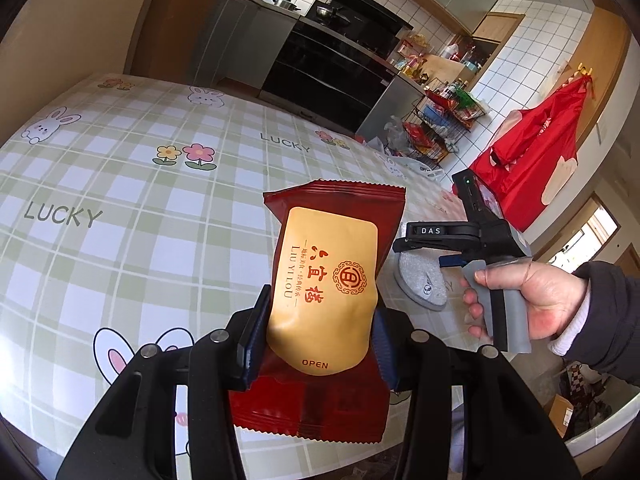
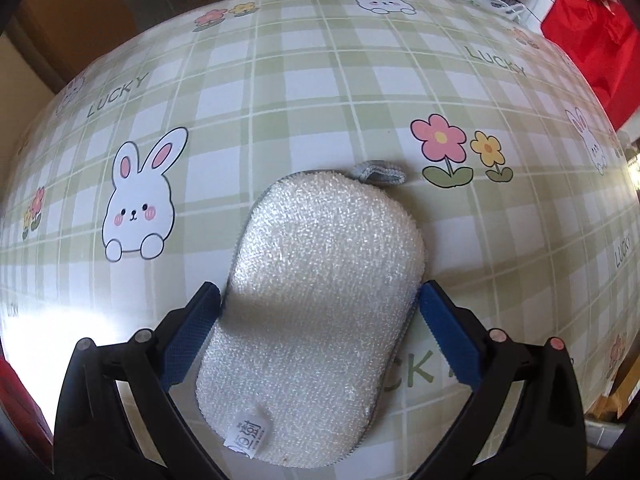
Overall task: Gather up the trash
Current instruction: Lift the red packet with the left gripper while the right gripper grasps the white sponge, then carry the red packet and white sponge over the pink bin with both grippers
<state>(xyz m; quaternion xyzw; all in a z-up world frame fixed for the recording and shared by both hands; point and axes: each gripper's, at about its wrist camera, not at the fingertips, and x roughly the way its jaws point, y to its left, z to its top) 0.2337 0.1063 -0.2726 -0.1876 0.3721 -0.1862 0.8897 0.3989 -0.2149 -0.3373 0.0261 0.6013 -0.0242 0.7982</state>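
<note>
A dark red snack wrapper (image 1: 328, 264) with a gold label stands upright between the blue pads of my left gripper (image 1: 320, 308), which is shut on its lower half above the table. To its right a hand (image 1: 536, 300) holds my right gripper (image 1: 416, 246), pointing steeply down. In the right wrist view that gripper (image 2: 320, 300) has its pads pressed against both long sides of a white oval sponge pad (image 2: 320, 280) with a grey loop at its far end. The sponge (image 1: 420, 284) also shows under the right gripper in the left wrist view.
The table (image 1: 120, 184) carries a green checked cloth (image 2: 280, 80) with rabbits and flowers. A red bag (image 1: 532, 160) hangs at the right past the table's edge. Beyond are a wire rack (image 1: 440, 120) of goods and a black stove unit (image 1: 332, 60).
</note>
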